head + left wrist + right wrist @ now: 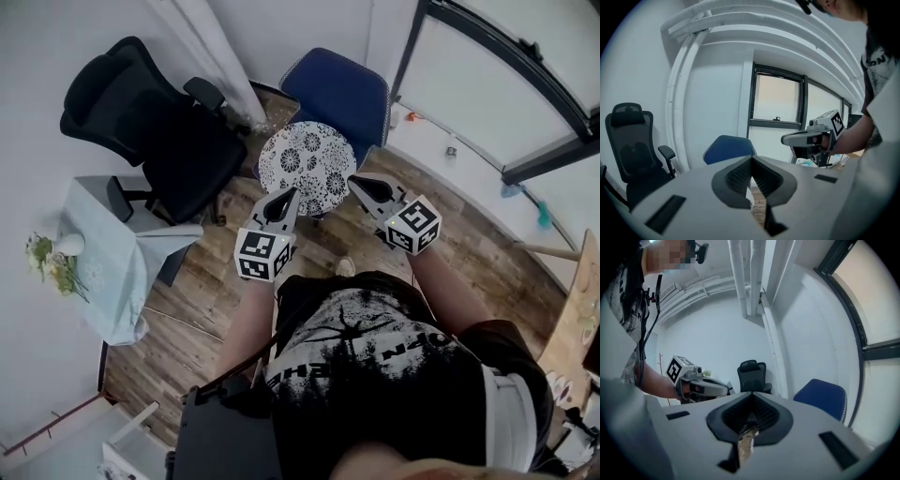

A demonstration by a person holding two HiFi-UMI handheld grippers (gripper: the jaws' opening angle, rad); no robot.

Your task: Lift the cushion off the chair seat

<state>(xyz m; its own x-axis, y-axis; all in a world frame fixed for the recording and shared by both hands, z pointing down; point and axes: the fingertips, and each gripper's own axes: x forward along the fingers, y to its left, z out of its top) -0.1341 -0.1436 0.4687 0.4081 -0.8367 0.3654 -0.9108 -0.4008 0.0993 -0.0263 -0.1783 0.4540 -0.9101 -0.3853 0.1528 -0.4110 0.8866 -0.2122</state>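
Observation:
A round white cushion with a black flower pattern (307, 161) lies on the seat of a blue chair (339, 89). In the head view both grippers hover in front of its near edge, side by side. My left gripper (291, 192) is shut with nothing between its jaws, and so is my right gripper (354, 180). In the left gripper view the closed jaws (751, 158) point toward the blue chair (727, 147). The right gripper view shows its closed jaws (751, 394) with the blue chair (822, 397) off to the right. The cushion is hidden in both gripper views.
A black office chair (150, 122) stands left of the blue chair. Further left is a small table with a pale cloth (103, 253) and a vase of flowers (52, 262). A window wall (506, 84) runs along the right. The floor is wood planks (187, 319).

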